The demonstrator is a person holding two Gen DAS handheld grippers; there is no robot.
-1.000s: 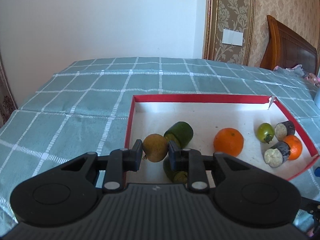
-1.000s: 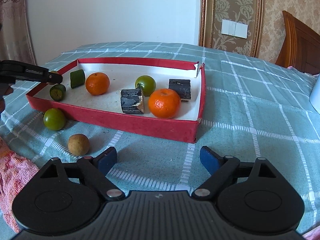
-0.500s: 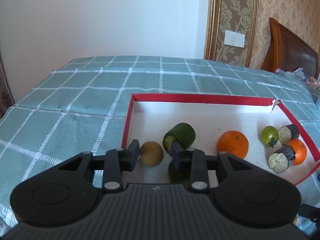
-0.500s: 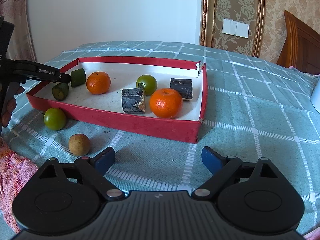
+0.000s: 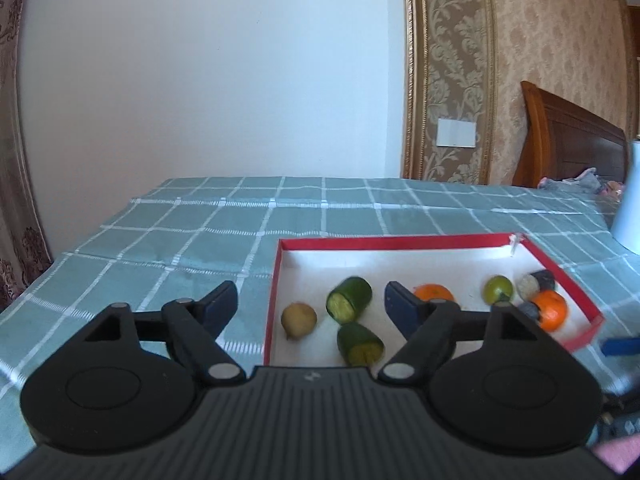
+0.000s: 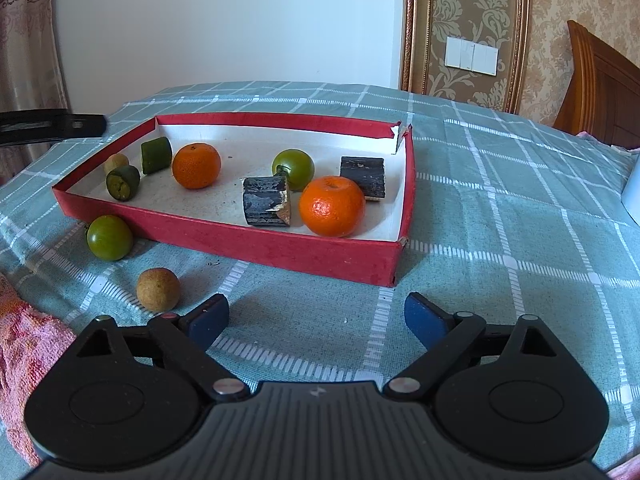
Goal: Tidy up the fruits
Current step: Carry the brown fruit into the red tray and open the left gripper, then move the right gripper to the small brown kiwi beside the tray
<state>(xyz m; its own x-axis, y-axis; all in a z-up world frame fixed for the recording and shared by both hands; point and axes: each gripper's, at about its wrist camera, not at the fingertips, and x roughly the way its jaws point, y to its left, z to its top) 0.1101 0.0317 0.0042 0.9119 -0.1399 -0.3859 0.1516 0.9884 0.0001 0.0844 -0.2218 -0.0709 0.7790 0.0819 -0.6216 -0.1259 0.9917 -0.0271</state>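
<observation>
The left claw (image 5: 310, 306) hangs above the near-left corner of the red box (image 5: 400, 242), its jaws opening and nothing between them. A small brown fruit (image 5: 299, 319) lies on the white floor of the box just inside the left wall, below and ahead of the claw's gap, free of both pads. Beside it lie two green cucumber pieces (image 5: 349, 303); the nearer one points its cut end toward the camera. Farther right in the box are an orange (image 5: 432, 293), a green tomato (image 5: 498, 289), two dark cut chunks and a second orange (image 5: 551, 313).

The right claw (image 6: 316, 316) stands wide and empty over the checked tablecloth (image 6: 500, 208), short of the box's near wall.

Two fruits remain outside the box on the surface: a second brown fruit (image 6: 157, 289) and a second green tomato (image 6: 109, 237) that touches the near wall. The relation that governs the coming move is this: the loose brown fruit lies just ahead of and to the left of the right claw's left pad (image 6: 208, 322), close by, and the tomato lies beyond it on the same side. Both are round, so no long axis constrains the approach. The right claw is judged the nearer to both. A pink cloth (image 6: 28, 344) lies at the left edge.
</observation>
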